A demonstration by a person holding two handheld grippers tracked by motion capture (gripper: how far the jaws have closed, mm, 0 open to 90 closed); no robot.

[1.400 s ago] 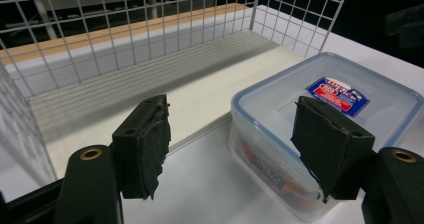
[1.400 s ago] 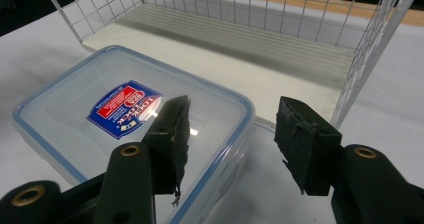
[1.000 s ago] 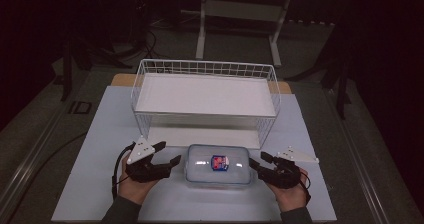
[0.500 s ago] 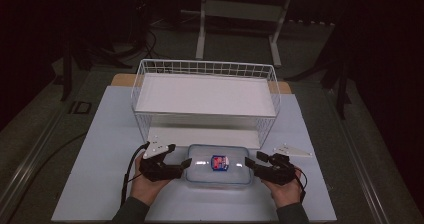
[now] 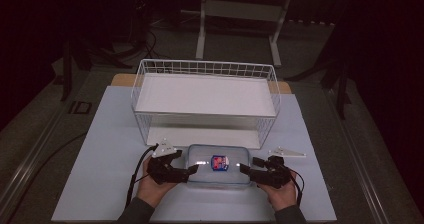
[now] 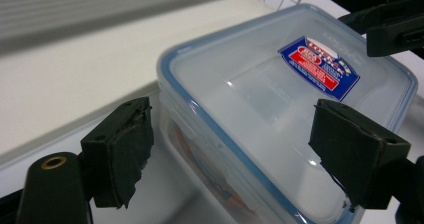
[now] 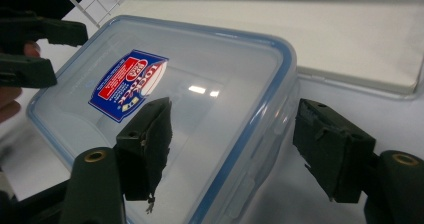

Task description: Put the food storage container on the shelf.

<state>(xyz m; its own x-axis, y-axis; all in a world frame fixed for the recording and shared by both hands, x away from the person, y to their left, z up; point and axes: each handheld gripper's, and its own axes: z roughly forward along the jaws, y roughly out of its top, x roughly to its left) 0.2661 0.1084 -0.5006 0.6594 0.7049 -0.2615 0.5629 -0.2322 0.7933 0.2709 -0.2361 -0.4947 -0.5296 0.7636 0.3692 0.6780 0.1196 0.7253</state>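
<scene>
Behind container [image 5: 218, 164], wire basket [image 5: 205, 100] (close).

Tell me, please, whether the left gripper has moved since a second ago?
Yes. The left gripper has slid rightward to the plastic box, away from the mat's left edge, its jaws having just been opening.

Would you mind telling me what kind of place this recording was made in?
Probably a lab or studio bench set up for recording. A white mat covers the table, a white wire basket and a clear lidded container sit staged on it, and cables trail across the dark floor behind.
</scene>
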